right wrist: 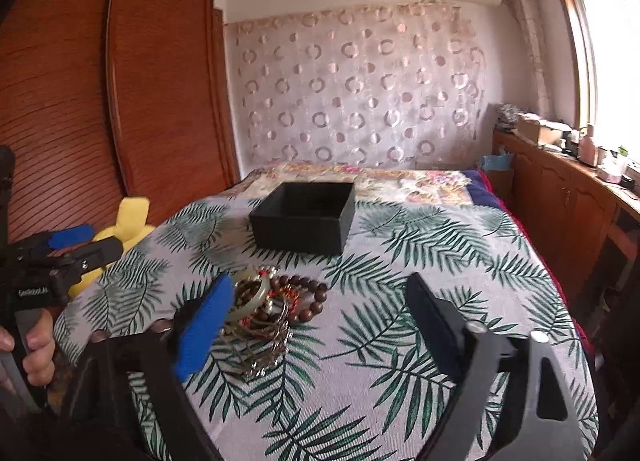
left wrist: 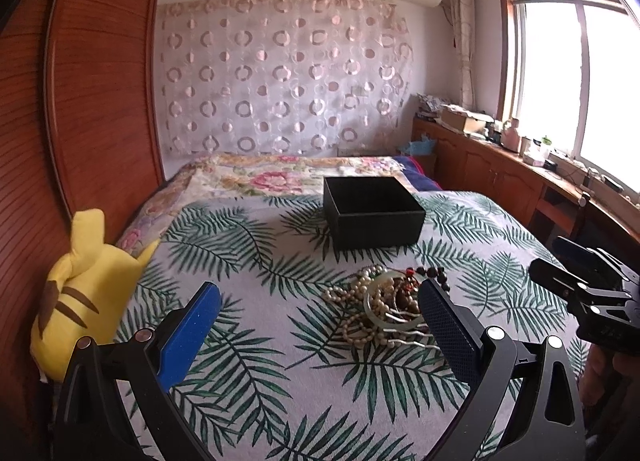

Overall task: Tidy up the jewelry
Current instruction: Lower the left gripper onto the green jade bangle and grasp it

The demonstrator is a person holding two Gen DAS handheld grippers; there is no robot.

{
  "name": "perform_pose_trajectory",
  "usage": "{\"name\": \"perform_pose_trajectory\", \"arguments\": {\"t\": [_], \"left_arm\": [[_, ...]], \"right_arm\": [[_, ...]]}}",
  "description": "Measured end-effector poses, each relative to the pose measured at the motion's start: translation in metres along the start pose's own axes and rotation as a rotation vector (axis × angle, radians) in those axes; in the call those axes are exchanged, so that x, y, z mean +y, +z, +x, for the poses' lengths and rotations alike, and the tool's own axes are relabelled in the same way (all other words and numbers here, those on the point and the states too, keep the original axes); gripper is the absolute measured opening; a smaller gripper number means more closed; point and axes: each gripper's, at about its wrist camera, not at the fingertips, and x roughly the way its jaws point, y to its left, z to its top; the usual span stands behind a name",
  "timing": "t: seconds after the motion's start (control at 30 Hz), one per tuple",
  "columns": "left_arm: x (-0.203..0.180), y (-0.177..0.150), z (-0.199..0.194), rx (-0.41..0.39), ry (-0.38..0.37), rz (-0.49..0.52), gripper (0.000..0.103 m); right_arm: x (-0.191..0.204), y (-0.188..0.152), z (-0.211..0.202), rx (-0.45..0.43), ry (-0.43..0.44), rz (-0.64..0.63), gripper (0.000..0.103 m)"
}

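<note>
A tangled pile of jewelry [left wrist: 384, 305] lies on the leaf-print cloth [left wrist: 256, 261]: pearl strands, a pale jade bangle, dark wooden beads, a metal hair comb. It also shows in the right wrist view [right wrist: 272, 309]. An open black box [left wrist: 372, 211] stands behind it, seen too in the right wrist view [right wrist: 306, 219]. My left gripper [left wrist: 320, 301] is open and empty, the pile by its right finger. My right gripper [right wrist: 320, 303] is open and empty, the pile by its left finger. Each gripper shows in the other's view [left wrist: 560, 265] [right wrist: 86, 241].
A yellow plush toy [left wrist: 86, 293] lies at the bed's left edge against a wooden wardrobe [left wrist: 92, 101]. A floral quilt [left wrist: 280, 177] covers the far bed. A wooden cabinet [left wrist: 500, 165] with clutter runs under the window at right.
</note>
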Motion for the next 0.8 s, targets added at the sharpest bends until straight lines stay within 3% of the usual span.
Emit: {"name": "perform_pose_trajectory", "arguments": {"t": [0.1,0.27,0.47,0.8], "left_arm": [[0.002,-0.006,0.011,0.034,-0.024,-0.004,0.095],[0.001,-0.014,0.033,0.100,-0.072,0.001,0.095],[-0.006,-0.017,0.054,0.158,-0.149,0.013,0.095],[-0.033,-0.006,0.098,0.272,-0.289,0.055,0.095]], "right_arm": [[0.000,-0.004,0.007,0.042,0.030,-0.015,0.074],[0.002,-0.013,0.021,0.102,0.040,-0.063,0.073],[-0.005,-0.023,0.040,0.176,0.057,-0.074,0.062],[-0.008,-0.031,0.049,0.224,0.070,-0.089,0.062]]}}
